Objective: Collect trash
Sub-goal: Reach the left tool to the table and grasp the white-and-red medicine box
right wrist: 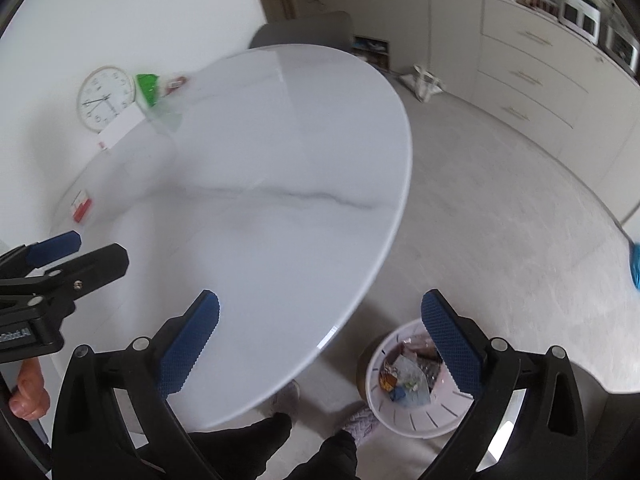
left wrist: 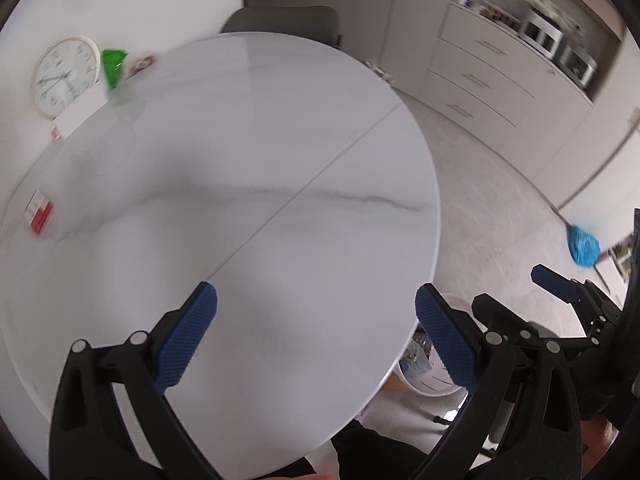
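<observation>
Both grippers hang over the near edge of the round table [right wrist: 280, 152], each with its jaws spread wide and nothing between the pads: the right gripper [right wrist: 320, 344] is over the rim, with the bin [right wrist: 416, 420] on the floor just beside the table's near right edge, and the left gripper [left wrist: 316, 336] is further in over the bare tabletop. The bin already holds wrappers and scraps, so the step in hand looks like going back for more. What seems left lies on the far left part of the table: a red box [right wrist: 81, 207] near the left edge, and beyond it, at the far edge by the wall, a white card [right wrist: 120, 128] and a green wrapper [right wrist: 147, 88] in front of a clock [right wrist: 105, 98] that leans against the wall. The red box is closest, so it is the natural next pick, best taken by the left gripper, which is on that side. To do it well, come down over the box with the jaws kept wide, line the pads up across its narrow sides, and close only once both pads bracket it. The frames are blurred, so slowing before contact would help. I would leave the clock alone; it does not read as trash.
</observation>
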### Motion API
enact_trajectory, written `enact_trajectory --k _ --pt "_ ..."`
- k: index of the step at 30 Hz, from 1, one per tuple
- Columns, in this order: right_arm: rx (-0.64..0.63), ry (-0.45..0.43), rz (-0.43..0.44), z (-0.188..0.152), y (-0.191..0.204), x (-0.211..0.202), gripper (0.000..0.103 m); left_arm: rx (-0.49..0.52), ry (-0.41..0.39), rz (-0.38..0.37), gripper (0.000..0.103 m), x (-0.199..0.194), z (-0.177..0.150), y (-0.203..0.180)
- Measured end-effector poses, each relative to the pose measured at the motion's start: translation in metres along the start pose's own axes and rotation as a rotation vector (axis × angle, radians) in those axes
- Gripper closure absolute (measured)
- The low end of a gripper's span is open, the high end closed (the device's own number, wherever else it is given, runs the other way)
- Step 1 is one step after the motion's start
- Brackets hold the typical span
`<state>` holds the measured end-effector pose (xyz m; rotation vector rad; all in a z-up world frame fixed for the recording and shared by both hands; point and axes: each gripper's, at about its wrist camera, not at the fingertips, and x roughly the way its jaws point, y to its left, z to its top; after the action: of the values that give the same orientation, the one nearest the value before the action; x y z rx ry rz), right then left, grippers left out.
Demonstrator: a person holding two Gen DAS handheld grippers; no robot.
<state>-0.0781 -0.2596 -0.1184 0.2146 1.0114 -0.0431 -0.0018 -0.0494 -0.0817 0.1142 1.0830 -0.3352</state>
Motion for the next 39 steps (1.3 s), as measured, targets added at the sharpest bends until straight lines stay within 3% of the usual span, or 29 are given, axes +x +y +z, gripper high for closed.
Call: enact_trajectory --k 8,13,18,21,26,32,39 --pt "-0.066 0.029 0.023 0.013 0.027 0.006 0.003 -0.09 0.02 -0.006 0.008 0.002 -0.002 0.036" --pt "-0.184 0.048 0.055 0.032 0.074 0.023 0.003 -0.242 0.047 0.045 0.008 0.013 0.003 0.1" --pt "-0.265 0.056 0.096 0.058 0.141 0.054 0.003 -0.414 0.054 0.166 0.008 0.029 0.015 0.209" --pt "-0.28 0.063 0.136 0.074 0.189 0.078 0.003 -0.484 0.058 0.285 0.008 0.045 0.027 0.298" --pt "-0.316 0.089 0.179 0.102 0.269 0.121 0.003 -0.601 0.098 0.401 0.008 0.074 0.047 0.438" --pt "-0.356 0.134 0.2 0.119 0.332 0.161 0.003 -0.788 0.144 0.411 0.008 0.117 0.067 0.573" --pt "-0.381 0.215 0.185 0.123 0.37 0.209 0.003 -0.936 0.187 0.401 0.008 0.163 0.075 0.658"
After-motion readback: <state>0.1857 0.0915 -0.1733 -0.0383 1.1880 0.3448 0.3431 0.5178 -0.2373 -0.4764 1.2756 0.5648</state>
